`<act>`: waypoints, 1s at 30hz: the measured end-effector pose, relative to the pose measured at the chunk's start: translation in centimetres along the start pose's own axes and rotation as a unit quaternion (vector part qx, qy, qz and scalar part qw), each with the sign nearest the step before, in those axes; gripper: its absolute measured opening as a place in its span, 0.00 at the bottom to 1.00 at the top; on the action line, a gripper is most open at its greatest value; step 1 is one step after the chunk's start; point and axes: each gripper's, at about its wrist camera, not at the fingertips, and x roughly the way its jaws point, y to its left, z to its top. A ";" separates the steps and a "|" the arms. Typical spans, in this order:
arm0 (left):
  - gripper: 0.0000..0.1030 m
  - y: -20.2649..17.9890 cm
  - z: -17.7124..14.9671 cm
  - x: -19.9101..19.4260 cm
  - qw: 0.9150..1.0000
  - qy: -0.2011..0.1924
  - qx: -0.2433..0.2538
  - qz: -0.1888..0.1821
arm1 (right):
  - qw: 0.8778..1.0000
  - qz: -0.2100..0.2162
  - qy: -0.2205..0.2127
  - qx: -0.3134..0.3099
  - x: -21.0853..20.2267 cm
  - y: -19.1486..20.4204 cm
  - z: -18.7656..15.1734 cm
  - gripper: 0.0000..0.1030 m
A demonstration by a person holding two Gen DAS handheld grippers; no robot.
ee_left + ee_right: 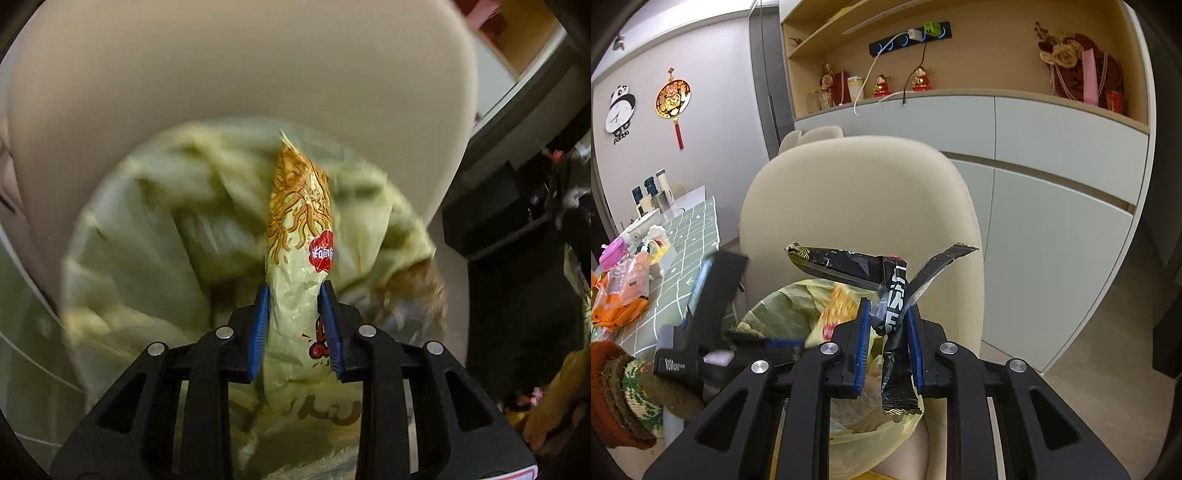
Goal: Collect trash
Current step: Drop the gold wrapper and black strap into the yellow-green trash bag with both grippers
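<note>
Left tool (294,325) clamps a green noodle wrapper (299,236) above a yellow trash bag (147,258); right tool (888,343) grips a black wrapper (892,295).

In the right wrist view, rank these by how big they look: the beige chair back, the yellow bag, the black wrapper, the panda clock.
1. Beige chair back, by far the largest.
2. Yellow bag; partly hidden, so its full extent is unsure.
3. Black wrapper; close to the camera, which inflates it.
4. Panda clock, far off on the wall.

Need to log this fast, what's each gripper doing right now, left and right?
Left gripper: closed on the green noodle wrapper, above the yellow trash bag.
Right gripper: closed on the black wrapper.
</note>
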 end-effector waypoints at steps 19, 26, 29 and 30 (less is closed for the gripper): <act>0.53 1.3 -4.4 -18.0 0.986 -0.168 -0.014 0.017 | 0.996 0.061 0.046 -0.040 6.3 6.9 -0.9 0.19; 0.58 3.4 -9.0 -27.4 0.948 -0.277 0.049 0.146 | 0.993 0.068 0.080 -0.054 8.9 9.9 -2.0 0.39; 0.58 6.2 -11.2 -29.9 0.940 -0.291 0.038 0.176 | 0.994 0.066 0.077 -0.049 8.5 10.2 -2.1 0.44; 0.58 7.3 -12.1 -30.7 0.938 -0.295 0.029 0.179 | 0.994 0.069 0.072 -0.044 8.0 10.3 -2.0 0.44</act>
